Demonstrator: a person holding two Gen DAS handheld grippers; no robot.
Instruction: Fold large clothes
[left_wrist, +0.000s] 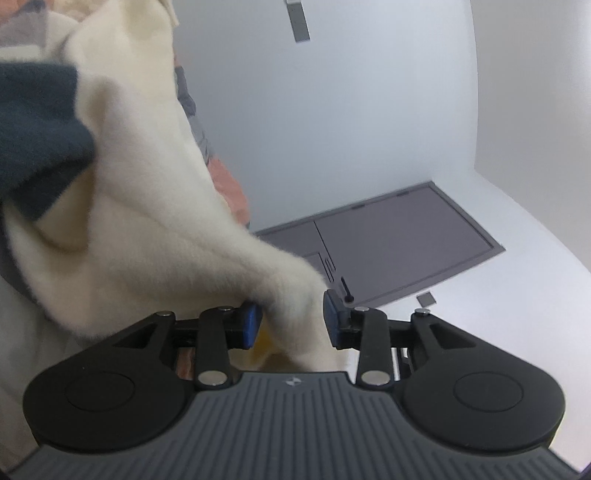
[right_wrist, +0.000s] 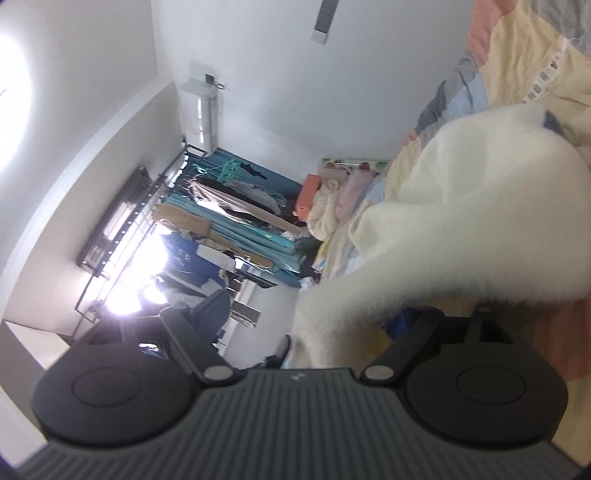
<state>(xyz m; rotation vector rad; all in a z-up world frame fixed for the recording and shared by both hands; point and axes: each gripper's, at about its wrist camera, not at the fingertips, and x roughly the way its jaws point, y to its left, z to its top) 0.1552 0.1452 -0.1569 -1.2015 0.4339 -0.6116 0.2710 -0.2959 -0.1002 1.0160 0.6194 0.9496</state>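
Note:
A fluffy cream garment (left_wrist: 147, 206) with a dark navy part (left_wrist: 37, 129) fills the left of the left wrist view. One end of it runs down between the blue pads (left_wrist: 334, 319) of my left gripper (left_wrist: 291, 321). The jaws stand a little apart and the cloth lies loosely between them. In the right wrist view the same cream garment (right_wrist: 480, 206) drapes from the bed across my right gripper (right_wrist: 303, 321). Those jaws are spread wide, with room showing beside the cloth. Their fingertips are hidden by the fabric.
A patchwork bedspread (right_wrist: 517, 55) in cream, pink and grey lies under the garment. A crowded clothes rack (right_wrist: 229, 206), an air conditioner (right_wrist: 203, 110) and a bright window (right_wrist: 129, 280) stand beyond. A white wall and a grey panel (left_wrist: 399, 243) face the left gripper.

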